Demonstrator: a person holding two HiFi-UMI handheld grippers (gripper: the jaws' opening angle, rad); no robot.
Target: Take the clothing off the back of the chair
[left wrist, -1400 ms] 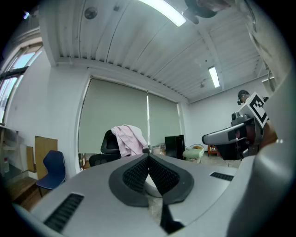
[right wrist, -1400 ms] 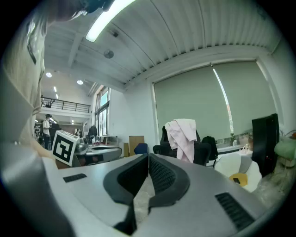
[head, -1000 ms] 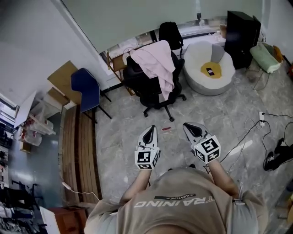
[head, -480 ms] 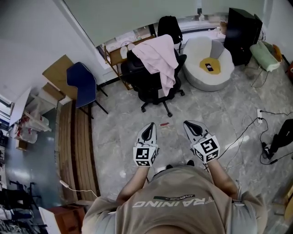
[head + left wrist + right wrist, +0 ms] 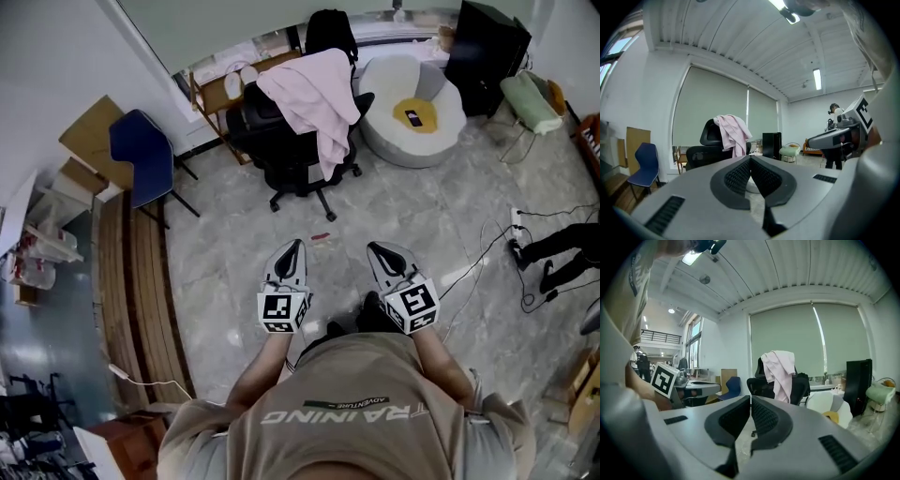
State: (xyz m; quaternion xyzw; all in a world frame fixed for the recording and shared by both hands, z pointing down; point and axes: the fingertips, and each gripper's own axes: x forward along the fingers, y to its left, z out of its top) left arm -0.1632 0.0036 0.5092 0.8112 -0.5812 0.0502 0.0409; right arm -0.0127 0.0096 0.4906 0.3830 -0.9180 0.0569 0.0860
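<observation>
**Shut fingers, garment far off**

The pink clothing point(image 5: 314, 98) hangs over the back of the black chair point(image 5: 267, 141), well ahead of the fingers. The left gripper point(image 5: 292, 246) and right gripper point(image 5: 374, 248) have fingers pressed together, empty. Arriving shut, they could merely push the clothing or roll the chair away.
</observation>
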